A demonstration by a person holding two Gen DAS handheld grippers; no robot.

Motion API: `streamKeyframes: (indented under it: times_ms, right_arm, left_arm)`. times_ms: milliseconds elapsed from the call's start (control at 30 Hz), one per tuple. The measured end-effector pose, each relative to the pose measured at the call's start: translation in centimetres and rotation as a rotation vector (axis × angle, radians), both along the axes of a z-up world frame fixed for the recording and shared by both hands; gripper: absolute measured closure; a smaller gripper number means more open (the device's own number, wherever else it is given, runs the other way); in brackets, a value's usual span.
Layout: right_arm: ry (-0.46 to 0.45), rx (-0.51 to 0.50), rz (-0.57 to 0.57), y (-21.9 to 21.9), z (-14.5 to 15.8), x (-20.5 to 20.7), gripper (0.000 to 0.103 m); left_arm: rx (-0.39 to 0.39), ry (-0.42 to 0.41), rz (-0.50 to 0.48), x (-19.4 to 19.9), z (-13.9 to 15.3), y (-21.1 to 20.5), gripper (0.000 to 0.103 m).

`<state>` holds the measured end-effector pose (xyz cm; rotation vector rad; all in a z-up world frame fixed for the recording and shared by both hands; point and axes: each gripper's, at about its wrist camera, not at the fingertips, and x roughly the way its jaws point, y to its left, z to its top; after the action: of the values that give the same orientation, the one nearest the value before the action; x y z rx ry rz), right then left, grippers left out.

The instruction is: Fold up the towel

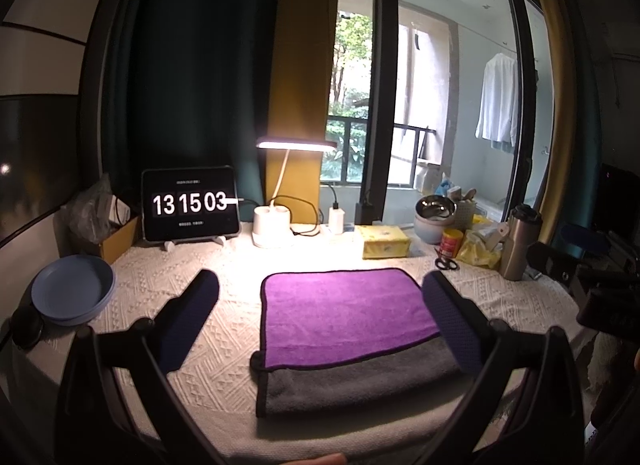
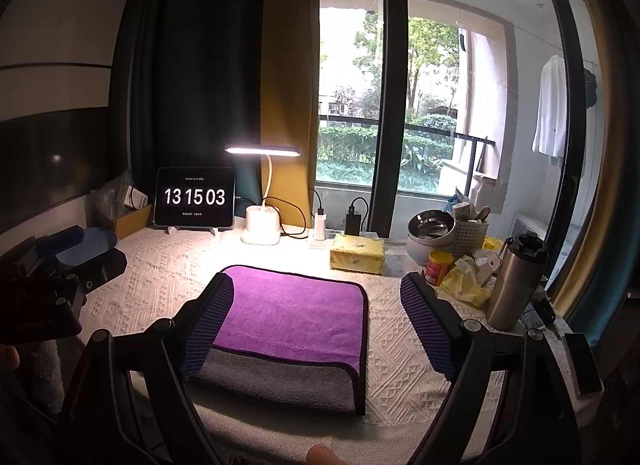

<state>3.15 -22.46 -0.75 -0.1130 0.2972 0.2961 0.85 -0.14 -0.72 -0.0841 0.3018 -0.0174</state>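
one towel [image 1: 344,305] lies folded on the white cloth [image 1: 160,285] in front of the lamp [image 1: 296,144], purple layer on top and a grey strip showing along the near edge. left gripper [image 1: 320,321] hangs over it with fingers spread wide and nothing between them, its right finger [image 1: 452,325] over the towel's right edge. right gripper [image 2: 316,325] is likewise spread and empty, its left finger [image 2: 208,325] over the towel's left part. only the left view shows the blue plates [image 1: 72,289] in full and the scissors [image 1: 446,263]; only the right view shows the phone [image 2: 582,365] at the table's right edge. both show the clock [image 2: 195,197], tissue pack [image 2: 357,253], red can [image 2: 438,267] and steel bottle [image 2: 516,281].
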Motion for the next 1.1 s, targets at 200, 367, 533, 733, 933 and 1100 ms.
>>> streamKeyframes:
  times_ms: [200, 367, 533, 733, 933, 1100]
  right_arm:
    - [0.003, -0.003, 0.006, 0.1, -0.2, 0.1, 0.015]
    - [0.007, -0.001, 0.009, 0.0, -0.3, 0.2, 0.015]
    - [0.017, -0.002, 0.021, 0.0, -0.4, 0.2, 0.015]
    - [0.029, 0.0, 0.022, -0.1, -0.5, 0.4, 0.015]
    - [0.081, 0.004, 0.046, -0.4, -1.3, 1.2, 0.015]
    - [0.13, -0.004, 0.057, -0.3, -2.7, 2.2, 0.015]
  left_arm:
    - [0.0, 0.001, -0.002, 0.1, 0.0, 0.0, 0.001]
    - [0.0, 0.0, -0.003, 0.0, 0.0, -0.1, 0.001]
    - [0.001, 0.002, -0.003, 0.1, 0.0, -0.1, 0.001]
    - [0.001, 0.01, -0.007, 0.2, -0.3, -0.2, 0.001]
    - [-0.002, 0.041, -0.016, 0.7, -1.1, -0.1, 0.001]
    - [-0.014, 0.082, -0.024, 1.5, -2.5, 0.0, 0.001]
